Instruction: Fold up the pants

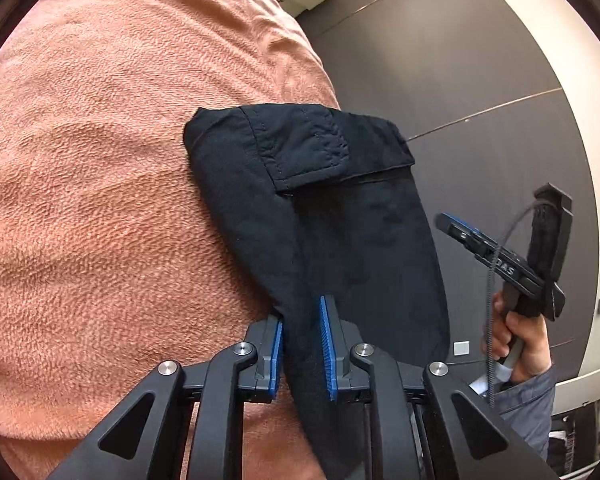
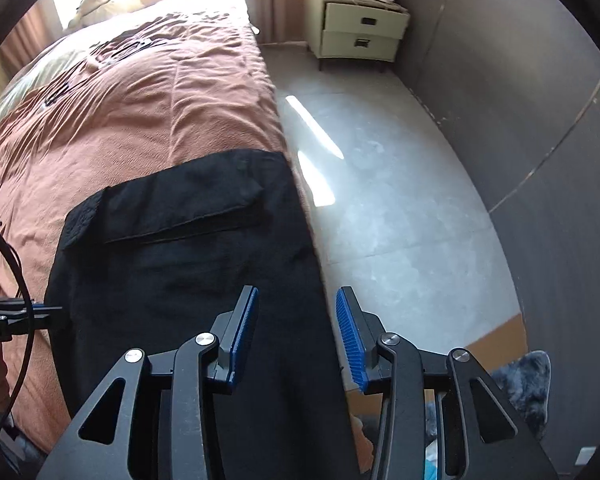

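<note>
Black folded pants (image 1: pixel 340 220) lie at the edge of a bed, a pocket flap at their far end. My left gripper (image 1: pixel 302 320) is low over their near end. A fold of the black cloth runs between its blue pads, which stand a little apart from it, so it is open. In the right wrist view the pants (image 2: pixel 180 260) fill the middle. There my right gripper (image 2: pixel 296 320) hovers open over their right edge, nothing pinched. A hand holds the right gripper (image 1: pixel 472 240) beside the bed. The left gripper's tip (image 2: pixel 40 316) shows at the left.
An orange-brown blanket (image 2: pixel 160 100) covers the bed, with dark items farther up it. To the right lies pale grey floor (image 2: pixel 380 200) bounded by a dark wall (image 2: pixel 540 100). A cream nightstand (image 2: pixel 360 32) stands at the far end, and a grey fluffy rug (image 2: pixel 528 380) lies near.
</note>
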Demonstrator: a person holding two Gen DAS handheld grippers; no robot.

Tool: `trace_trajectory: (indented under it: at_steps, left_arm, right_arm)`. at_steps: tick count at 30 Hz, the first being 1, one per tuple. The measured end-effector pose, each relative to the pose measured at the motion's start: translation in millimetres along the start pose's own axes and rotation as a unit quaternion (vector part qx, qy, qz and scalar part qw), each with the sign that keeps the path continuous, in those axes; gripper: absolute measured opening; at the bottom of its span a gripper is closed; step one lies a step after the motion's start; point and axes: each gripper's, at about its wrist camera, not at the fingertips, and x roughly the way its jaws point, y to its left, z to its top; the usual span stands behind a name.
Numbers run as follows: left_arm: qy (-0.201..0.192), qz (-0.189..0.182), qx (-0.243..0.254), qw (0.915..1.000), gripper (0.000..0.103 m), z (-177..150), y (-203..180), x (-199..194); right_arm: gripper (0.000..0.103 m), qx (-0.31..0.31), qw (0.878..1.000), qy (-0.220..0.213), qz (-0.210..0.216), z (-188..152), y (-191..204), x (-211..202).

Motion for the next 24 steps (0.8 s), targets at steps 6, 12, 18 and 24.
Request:
trace_trajectory:
  at_steps: [6, 12, 18, 24]
  left_arm:
    - [-0.027, 0.011, -0.008, 0.9995, 0.029, 9.4, 8.5, -12.3]
    - [-0.031, 0.011, -0.023, 0.9992, 0.029, 32.5, 18.8, -14.4]
    - [-0.032, 0.008, -0.03, 0.999, 0.034, 38.7, 27.5, -9.9]
    - [-0.049, -0.002, -0.028, 0.9984, 0.032, 45.2, 32.1, -5.7]
  right_arm:
    - [0.038, 0.06, 0.997, -0.048, -0.006, -39.9, -12.1, -61.2]
    - [0.038, 0.092, 0.994, -0.049, -0.025, -108.3, -12.7, -102.2]
    - [0.062, 0.211, 0.975, -0.068, 0.025, -176.1, -42.7, -112.1]
    - [0.062, 0.318, 0.94, -0.087, 0.085, -239.5, -69.1, -108.6]
